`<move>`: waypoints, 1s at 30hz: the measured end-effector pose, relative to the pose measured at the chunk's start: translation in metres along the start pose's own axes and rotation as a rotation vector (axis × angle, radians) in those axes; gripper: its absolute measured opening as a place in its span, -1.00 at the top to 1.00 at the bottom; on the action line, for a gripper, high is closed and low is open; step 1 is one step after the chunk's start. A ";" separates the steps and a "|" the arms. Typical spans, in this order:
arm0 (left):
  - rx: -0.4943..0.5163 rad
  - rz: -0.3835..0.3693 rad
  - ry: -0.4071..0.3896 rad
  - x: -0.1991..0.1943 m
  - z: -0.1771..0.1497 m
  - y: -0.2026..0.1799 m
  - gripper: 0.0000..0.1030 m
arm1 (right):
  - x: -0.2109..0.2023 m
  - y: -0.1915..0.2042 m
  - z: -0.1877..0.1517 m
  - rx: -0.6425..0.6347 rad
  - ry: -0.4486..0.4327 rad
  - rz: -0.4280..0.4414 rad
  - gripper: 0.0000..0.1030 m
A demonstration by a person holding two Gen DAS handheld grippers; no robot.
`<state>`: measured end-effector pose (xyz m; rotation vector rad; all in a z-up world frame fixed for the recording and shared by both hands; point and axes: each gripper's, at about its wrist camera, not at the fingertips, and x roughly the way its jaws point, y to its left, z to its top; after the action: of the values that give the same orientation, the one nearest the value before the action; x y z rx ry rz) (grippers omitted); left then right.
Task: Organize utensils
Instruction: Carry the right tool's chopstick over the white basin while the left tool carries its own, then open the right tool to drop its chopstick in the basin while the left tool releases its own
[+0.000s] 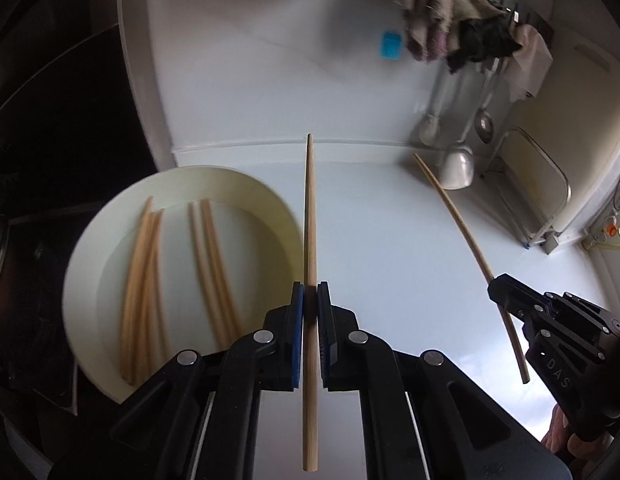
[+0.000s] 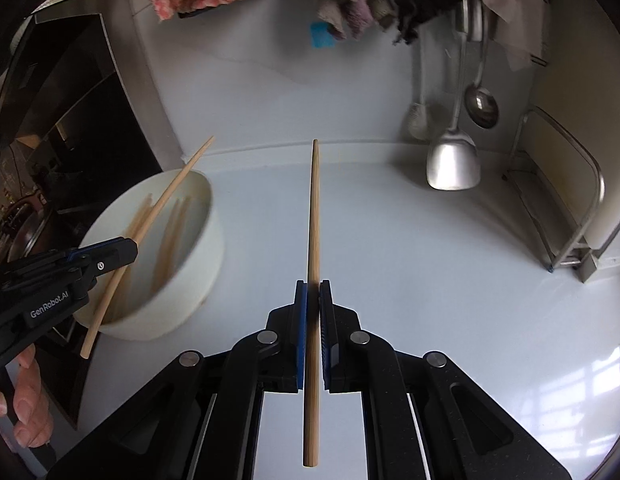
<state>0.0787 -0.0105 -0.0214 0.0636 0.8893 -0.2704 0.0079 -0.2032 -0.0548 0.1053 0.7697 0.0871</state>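
My left gripper (image 1: 310,292) is shut on a wooden chopstick (image 1: 310,208) that points forward, just right of a white bowl (image 1: 270,196) holding several chopsticks (image 1: 144,276). My right gripper (image 2: 313,290) is shut on another chopstick (image 2: 313,208) above the white counter. In the left wrist view the right gripper (image 1: 499,286) appears at the right with its chopstick (image 1: 465,228). In the right wrist view the left gripper (image 2: 128,250) holds its chopstick (image 2: 170,188) over the bowl (image 2: 202,256).
A metal spatula (image 2: 453,164) and ladle (image 2: 481,106) hang at the back right, under draped cloths (image 2: 349,4). A metal rack (image 2: 569,208) stands at the right. A black stove top (image 2: 70,120) lies left of the bowl.
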 end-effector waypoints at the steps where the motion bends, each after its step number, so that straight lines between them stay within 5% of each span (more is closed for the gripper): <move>1: -0.017 0.022 0.004 -0.001 0.001 0.016 0.86 | 0.002 0.013 0.006 -0.011 -0.004 0.016 0.88; 13: -0.124 0.139 0.104 0.032 -0.001 0.148 0.86 | 0.079 0.150 0.041 -0.100 0.083 0.158 0.88; 30: -0.114 0.075 0.227 0.103 0.000 0.170 0.85 | 0.156 0.170 0.044 -0.115 0.255 0.088 0.88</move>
<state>0.1838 0.1319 -0.1108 0.0216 1.1242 -0.1435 0.1438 -0.0190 -0.1096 0.0189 1.0130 0.2312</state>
